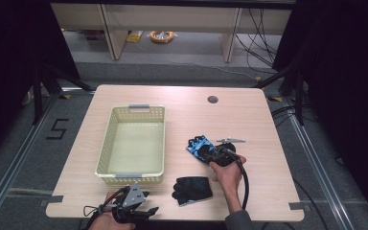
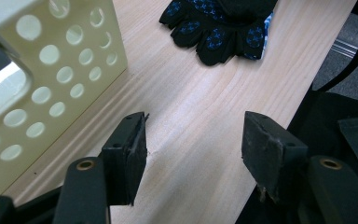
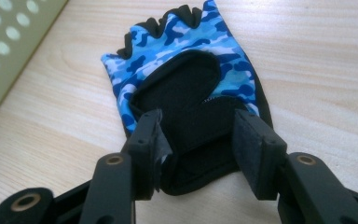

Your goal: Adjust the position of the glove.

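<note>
Gloves are the things in hand, and the nearer one, a black glove (image 1: 192,189), lies flat close to the near edge of the wooden table (image 1: 249,120). In the left gripper view this black glove (image 2: 219,28) shows blue marks on its fingers and lies well ahead of the jaws, apart from them.

At the near left corner the left gripper (image 1: 136,203) rests in a hand at the table edge, just beside the near wall of the basket. Its jaws stand apart with only bare table between them, so it is released and grasps nothing; the left gripper (image 2: 193,140) also has the perforated wall of the basket (image 2: 51,79) close at its left.

A little farther, right of the table's middle, the right gripper (image 1: 215,155) is on the second glove, a blue camouflage glove (image 1: 199,145) with a black cuff. In the right gripper view the right gripper (image 3: 200,144) has its two pads at both sides of the black cuff of the blue camouflage glove (image 3: 186,42), which lies flat on the table. The pads touch the cuff edges, but if they really press it I cannot tell.

Just beyond this glove a small metal piece (image 1: 230,140) lies on the table. To the left stands the cream basket (image 1: 106,143), and at the far edge is a round hole (image 1: 212,99).
</note>
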Available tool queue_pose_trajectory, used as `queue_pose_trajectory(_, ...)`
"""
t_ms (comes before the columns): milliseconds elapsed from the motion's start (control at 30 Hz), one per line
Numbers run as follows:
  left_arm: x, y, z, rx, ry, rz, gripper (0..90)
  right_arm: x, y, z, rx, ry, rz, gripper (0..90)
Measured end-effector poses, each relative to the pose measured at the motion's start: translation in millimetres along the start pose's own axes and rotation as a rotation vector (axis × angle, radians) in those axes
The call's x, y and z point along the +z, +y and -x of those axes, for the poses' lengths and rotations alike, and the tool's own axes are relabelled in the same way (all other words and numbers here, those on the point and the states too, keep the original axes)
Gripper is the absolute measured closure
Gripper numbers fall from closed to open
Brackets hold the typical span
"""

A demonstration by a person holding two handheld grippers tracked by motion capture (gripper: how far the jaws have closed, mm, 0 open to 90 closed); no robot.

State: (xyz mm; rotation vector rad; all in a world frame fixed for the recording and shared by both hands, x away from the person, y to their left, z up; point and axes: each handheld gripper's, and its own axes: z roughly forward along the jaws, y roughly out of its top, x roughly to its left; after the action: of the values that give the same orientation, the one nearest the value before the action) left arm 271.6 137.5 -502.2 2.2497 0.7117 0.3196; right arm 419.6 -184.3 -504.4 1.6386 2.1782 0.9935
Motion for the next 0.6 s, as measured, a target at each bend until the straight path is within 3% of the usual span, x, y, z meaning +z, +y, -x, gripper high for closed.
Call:
queue_pose_trajectory(33, 0.4, 0.1, -0.1, 0.005, 0.0, -0.009, 40.2, -1.4, 0.7, -3.1, 0.043, 0.004, -0.013, 54.8)
queue_pose_trajectory(133, 0.5, -0.5, 1.7, -0.022, -0.004, 0.006, 40.1, -0.1, 0.9, 3.3, 0.058, 0.018, 0.011, 52.9)
queue_pose_trajectory(167, -0.1, -0.1, 0.2, -0.007, 0.001, 0.001, 40.1, 0.1, 1.6, 3.9, 0.1, 0.024, 0.015, 49.7)
queue_pose_trajectory(200, -0.1, -0.1, 0.2, -0.007, 0.001, 0.001, 40.1, 0.1, 1.6, 3.9, 0.1, 0.024, 0.015, 49.7)
queue_pose_trajectory(233, 0.6, -0.4, 0.7, -0.026, -0.002, 0.003, 40.1, 1.6, 1.3, 5.3, 0.121, 0.02, 0.037, 46.6)
queue_pose_trajectory(267, 1.2, -0.6, 1.4, -0.036, -0.006, 0.009, 40.2, 1.9, 2.9, 2.9, 0.169, 0.014, 0.028, 44.7)
queue_pose_trajectory(300, 1.5, -0.6, 1.9, -0.03, -0.01, 0.011, 40.3, 3.8, 5.3, 1.1, 0.161, 0.004, 0.029, 42.4)
queue_pose_trajectory(333, 0.7, -0.3, 0.2, 0.001, -0.002, 0.001, 40.3, 5.1, 7.5, -2.8, 0.17, -0.023, 0.016, 44.0)
queue_pose_trajectory(367, 0.7, -0.3, 0.2, 0.001, -0.002, 0.001, 40.3, 5.1, 7.5, -2.8, 0.17, -0.023, 0.016, 44.0)
queue_pose_trajectory(400, 0.8, -0.5, 0.4, 0.0, -0.004, -0.008, 40.3, 5.8, 9.2, -2.9, 0.132, -0.041, 0.012, 47.1)
queue_pose_trajectory(433, 1.3, -1.0, 2.7, -0.027, -0.011, 0.005, 40.5, 7.1, 10.2, -4.1, 0.138, -0.07, 0.014, 54.8)
queue_pose_trajectory(500, 1.2, -1.0, 2.4, -0.022, -0.006, 0.003, 40.4, 7.4, 10.1, -3.6, 0.136, -0.071, 0.019, 56.4)
queue_pose_trajectory(600, 1.2, -1.1, 2.7, -0.018, -0.008, 0.007, 40.4, 7.0, 10.4, -3.0, 0.08, -0.085, 0.011, 57.7)
